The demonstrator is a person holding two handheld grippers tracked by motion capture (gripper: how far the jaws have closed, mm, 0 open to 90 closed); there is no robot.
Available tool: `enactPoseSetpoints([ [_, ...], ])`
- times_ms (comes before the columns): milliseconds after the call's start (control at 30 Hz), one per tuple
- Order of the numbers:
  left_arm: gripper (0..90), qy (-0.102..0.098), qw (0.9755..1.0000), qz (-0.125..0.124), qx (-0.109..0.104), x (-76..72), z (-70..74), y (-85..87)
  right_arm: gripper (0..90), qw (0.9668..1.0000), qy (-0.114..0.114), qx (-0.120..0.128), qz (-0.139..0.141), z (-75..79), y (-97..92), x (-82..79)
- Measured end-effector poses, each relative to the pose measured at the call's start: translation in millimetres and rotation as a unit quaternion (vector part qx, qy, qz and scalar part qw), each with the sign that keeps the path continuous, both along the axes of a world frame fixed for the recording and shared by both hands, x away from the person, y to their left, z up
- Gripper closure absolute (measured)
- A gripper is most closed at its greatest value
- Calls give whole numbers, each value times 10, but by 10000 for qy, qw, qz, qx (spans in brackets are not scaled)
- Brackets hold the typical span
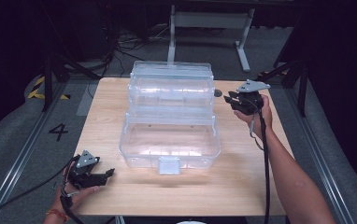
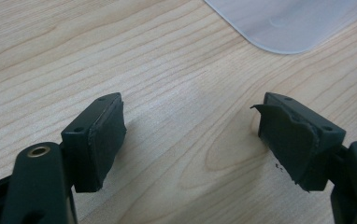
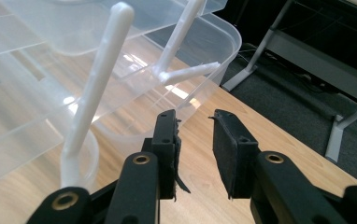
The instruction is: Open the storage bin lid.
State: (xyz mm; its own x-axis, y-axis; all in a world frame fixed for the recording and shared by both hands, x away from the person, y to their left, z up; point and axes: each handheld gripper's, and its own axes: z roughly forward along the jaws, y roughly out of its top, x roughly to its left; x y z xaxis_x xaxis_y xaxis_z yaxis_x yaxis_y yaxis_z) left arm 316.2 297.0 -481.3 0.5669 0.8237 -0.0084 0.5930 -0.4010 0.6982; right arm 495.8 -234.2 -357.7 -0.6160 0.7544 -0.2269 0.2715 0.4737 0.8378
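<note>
A clear plastic tiered box (image 1: 169, 116) stands open in the middle of the wooden table (image 1: 242, 177), its upper trays swung up and back and its latch facing the front edge. My left gripper (image 1: 107, 173) rests low at the table's front left corner, jaws wide open over bare wood (image 2: 190, 135), with a corner of the box (image 2: 289, 23) just ahead. My right gripper (image 1: 229, 99) hovers to the right of the box by its upper trays. A narrow gap with nothing in it separates its pads (image 3: 195, 135). The white hinge arms (image 3: 97, 79) of the box stand close in front of them.
Behind the table stand a white desk frame (image 1: 209, 23) and black stand legs (image 1: 50, 70) on grey carpet. A floor mark "4" (image 1: 58, 131) and yellow-black tape (image 1: 39, 88) lie to the left. Bare wood runs along the table's front and right side.
</note>
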Motion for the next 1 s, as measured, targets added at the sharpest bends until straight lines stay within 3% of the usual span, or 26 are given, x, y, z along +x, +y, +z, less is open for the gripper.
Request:
enactPoseSetpoints([
  [567,234,0,10000,13,-19,-8,-1,-3,656,9998,40,-38,215,-109,-208,-373],
  [1000,234,6,10000,9,-5,-12,0,-1,494,9997,10,-124,227,-250,-351,-679],
])
